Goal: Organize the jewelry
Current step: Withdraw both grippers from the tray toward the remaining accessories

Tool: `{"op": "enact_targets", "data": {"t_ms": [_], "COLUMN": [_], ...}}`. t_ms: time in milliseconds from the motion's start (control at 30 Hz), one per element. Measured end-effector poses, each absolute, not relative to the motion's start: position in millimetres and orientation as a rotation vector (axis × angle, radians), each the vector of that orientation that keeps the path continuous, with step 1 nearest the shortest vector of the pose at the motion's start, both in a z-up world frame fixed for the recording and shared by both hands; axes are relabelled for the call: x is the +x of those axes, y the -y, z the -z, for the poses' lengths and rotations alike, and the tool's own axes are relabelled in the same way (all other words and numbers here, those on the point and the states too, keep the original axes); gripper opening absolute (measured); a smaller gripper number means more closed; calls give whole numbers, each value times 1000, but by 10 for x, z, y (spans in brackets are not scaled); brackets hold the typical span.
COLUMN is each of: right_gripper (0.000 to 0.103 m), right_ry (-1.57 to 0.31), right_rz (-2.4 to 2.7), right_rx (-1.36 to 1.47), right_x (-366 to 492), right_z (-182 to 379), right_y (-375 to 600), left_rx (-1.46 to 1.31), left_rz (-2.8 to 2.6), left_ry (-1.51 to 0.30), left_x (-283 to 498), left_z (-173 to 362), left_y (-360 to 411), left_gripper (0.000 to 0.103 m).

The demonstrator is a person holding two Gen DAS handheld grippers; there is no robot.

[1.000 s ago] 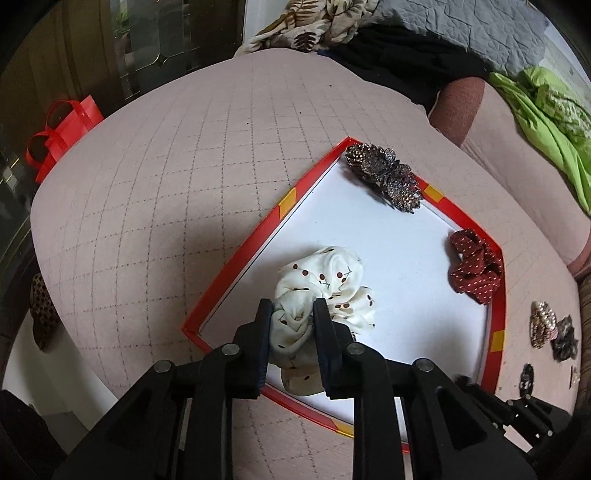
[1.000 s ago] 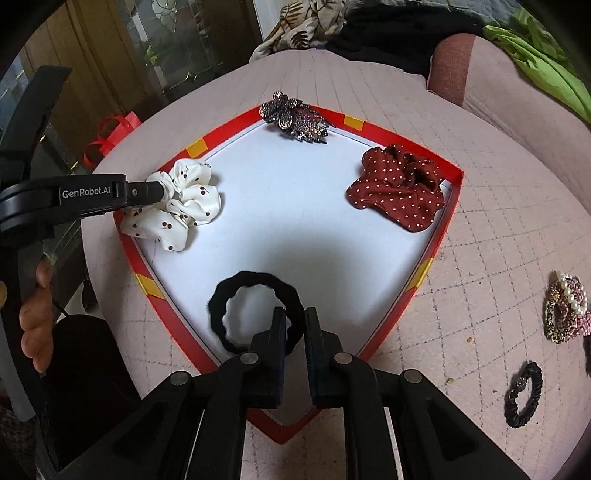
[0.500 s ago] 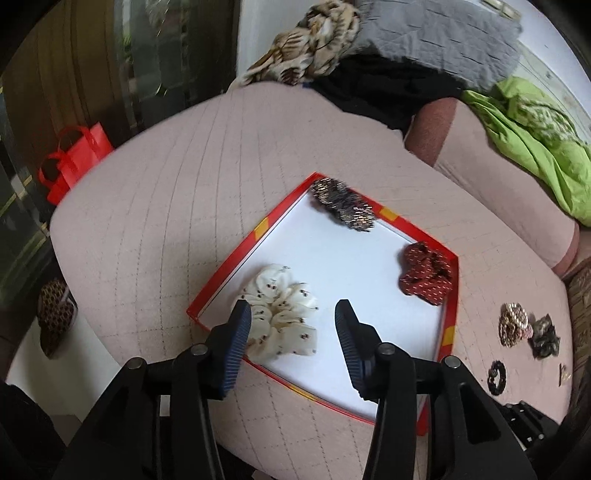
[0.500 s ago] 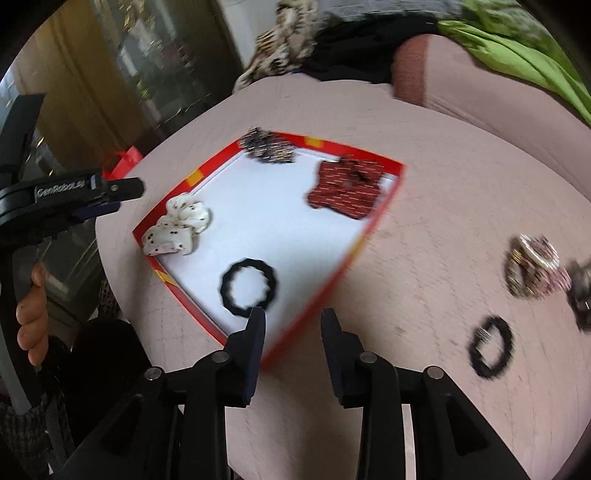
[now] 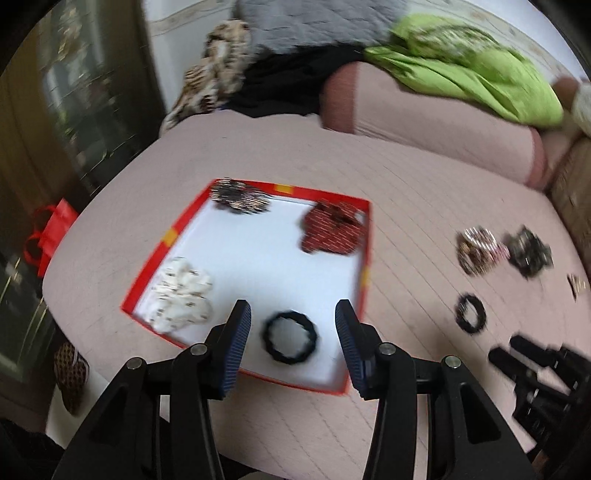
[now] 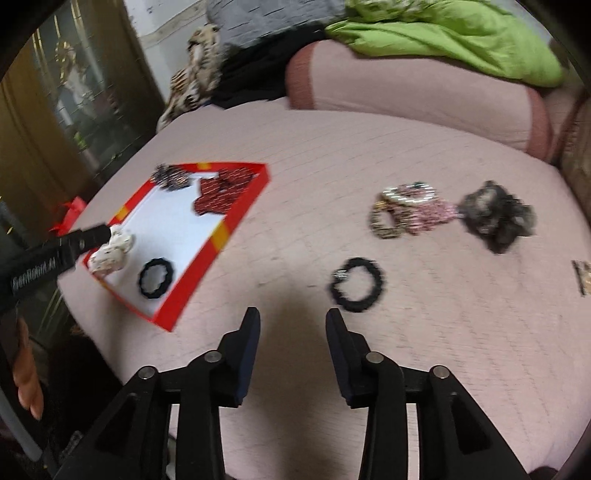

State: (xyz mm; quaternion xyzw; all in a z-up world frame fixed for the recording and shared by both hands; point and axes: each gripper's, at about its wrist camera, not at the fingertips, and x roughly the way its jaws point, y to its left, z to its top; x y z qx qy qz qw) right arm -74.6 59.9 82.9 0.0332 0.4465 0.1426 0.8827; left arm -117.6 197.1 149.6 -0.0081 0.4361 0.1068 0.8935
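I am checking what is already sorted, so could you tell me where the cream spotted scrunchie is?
The cream spotted scrunchie lies inside the red-rimmed tray, at its near-left corner, left of the black hair tie.

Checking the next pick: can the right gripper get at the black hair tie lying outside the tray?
Probably yes: the right gripper is empty, jaws opening, and the hair tie lies alone on bare cushion ahead, nothing between.

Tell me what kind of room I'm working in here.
Most likely a lived-in bedroom or sitting room at home. The work surface is a pink quilted cover, soft like a bed or couch, with a green blanket and other fabric piled behind, and a red tray of hair accessories on it.
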Motion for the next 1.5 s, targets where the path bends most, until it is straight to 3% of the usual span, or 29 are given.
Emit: {"op": "enact_targets", "data": {"t_ms": [367, 1500], "right_gripper": [45, 51], "right_ry": [-929, -946], "right_rz": [-197, -94], "right_rx": [82, 167], "right_x": [-779, -649], "right_z": [-774, -592], "right_y": [-335, 155], "left_rx": [69, 96], "left_rz": [-148, -96], "left_ry": [-931, -1005], "left_x": [-1247, -991], "left_z": [-1369, -1276], "left_y": [-1481, -1241], "left_gripper": [50, 52]}}
